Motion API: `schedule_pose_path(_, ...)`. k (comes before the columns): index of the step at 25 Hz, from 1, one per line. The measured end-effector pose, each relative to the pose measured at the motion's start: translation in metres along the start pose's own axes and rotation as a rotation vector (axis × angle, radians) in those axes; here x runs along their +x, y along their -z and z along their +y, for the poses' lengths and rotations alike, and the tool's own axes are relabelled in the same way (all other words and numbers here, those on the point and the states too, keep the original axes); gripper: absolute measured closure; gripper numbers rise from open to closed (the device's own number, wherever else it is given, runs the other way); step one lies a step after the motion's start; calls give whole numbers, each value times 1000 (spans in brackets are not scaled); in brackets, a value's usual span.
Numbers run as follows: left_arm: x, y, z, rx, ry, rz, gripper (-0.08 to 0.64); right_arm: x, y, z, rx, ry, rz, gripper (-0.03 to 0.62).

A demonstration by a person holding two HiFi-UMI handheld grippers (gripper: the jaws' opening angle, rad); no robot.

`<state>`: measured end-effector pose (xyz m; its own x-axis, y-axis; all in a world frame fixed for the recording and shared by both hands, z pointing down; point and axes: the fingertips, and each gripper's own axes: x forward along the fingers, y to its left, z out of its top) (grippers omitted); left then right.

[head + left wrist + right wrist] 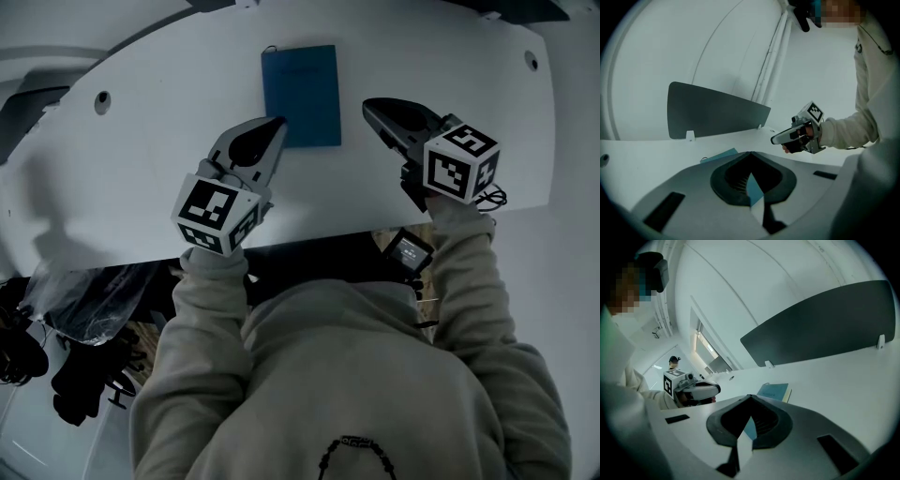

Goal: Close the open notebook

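Notebook (pixel 300 94): blue cover, lying flat and already closed on the white table (pixel 141 169), towards the far edge, with its long sides running away from me. Left gripper (pixel 277 125): jaws together, tips meeting, nothing between them. In the head view its nose lies over the notebook's near left corner; I cannot tell whether it touches the cover. Right gripper (pixel 369 106): jaws also together and empty, held just to the right of the notebook's near right corner, clear of it. Both grippers point away from me and tilt down towards the tabletop, with the notebook between them and a little ahead. From the right gripper view the notebook shows just beyond the jaw tips, slightly right, page edges pale along its right side. A dark divider panel (pixel 712 112) stands upright along the table's far side, behind the notebook.
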<state>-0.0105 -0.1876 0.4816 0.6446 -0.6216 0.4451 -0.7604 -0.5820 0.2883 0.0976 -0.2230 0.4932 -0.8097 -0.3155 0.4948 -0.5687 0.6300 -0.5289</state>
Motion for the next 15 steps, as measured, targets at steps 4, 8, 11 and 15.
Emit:
schedule_pose_path(4, 9, 12, 7, -25, 2, 2, 562, 8, 7, -11, 14, -3, 19, 574)
schedule_pose_path(8, 14, 27, 22, -68, -13, -18, 563, 15, 11, -21, 28, -9, 29, 572)
schedule_pose_path(11, 17, 31, 28, -88, -23, -21, 563, 20, 15, -28, 32, -18, 40, 572)
schedule_pose_path(15, 27, 42, 29, -96, -24, 0, 563, 27, 24, -38, 56, -11, 48, 572)
